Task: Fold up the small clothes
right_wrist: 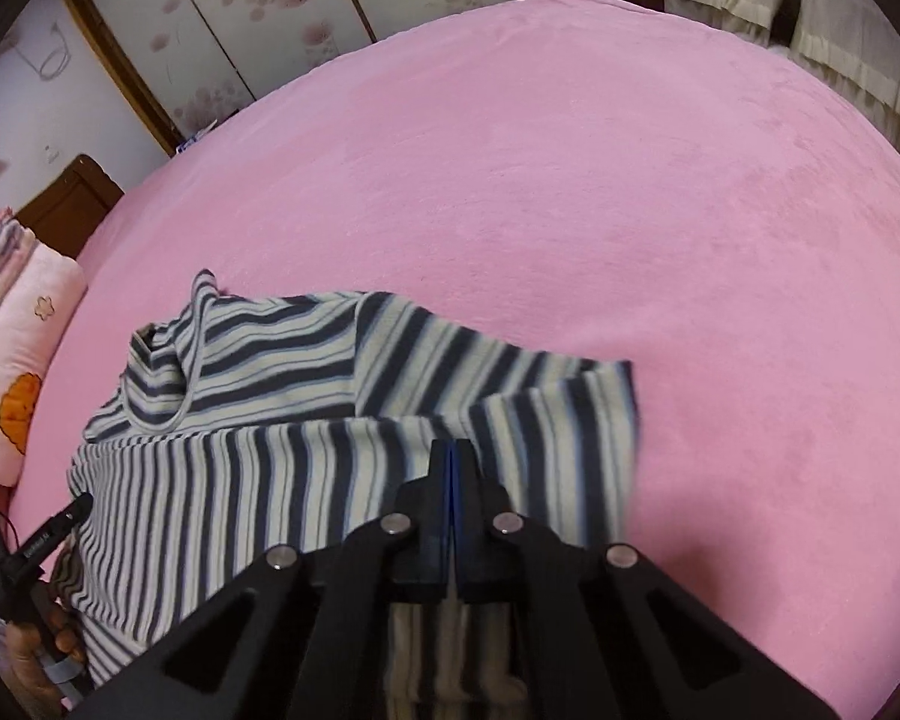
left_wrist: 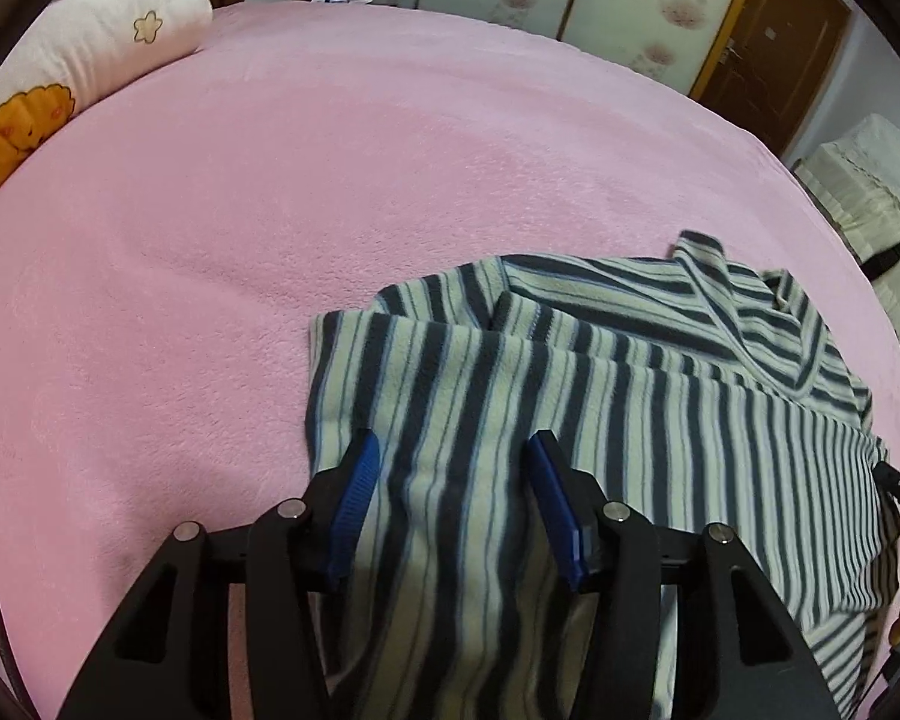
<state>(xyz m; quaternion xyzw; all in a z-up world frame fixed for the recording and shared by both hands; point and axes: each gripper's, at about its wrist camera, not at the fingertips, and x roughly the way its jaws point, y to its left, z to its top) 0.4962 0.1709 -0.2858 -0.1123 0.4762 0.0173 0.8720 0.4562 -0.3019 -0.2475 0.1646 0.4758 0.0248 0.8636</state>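
Striped fleece top (left_wrist: 570,396) lies half-folded on the pink bed (left_wrist: 270,210). Left tongs (left_wrist: 453,450) stand apart above it; right tongs (right_wrist: 453,456) are pressed together on its hem, probably for carrying the fold over.

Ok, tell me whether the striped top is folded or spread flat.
Partly folded: the striped fleece top has one side doubled over its body, collar still exposed.

1. The pink bed (left_wrist: 330,192) lay bare and open beyond and to the left of the striped garment (left_wrist: 570,390)
2. The garment covered the near right part of the bed
3. A pillow (left_wrist: 60,78) blocked the far left corner
4. In the right wrist view, open bed (right_wrist: 630,210) stretched right of the garment (right_wrist: 270,420)
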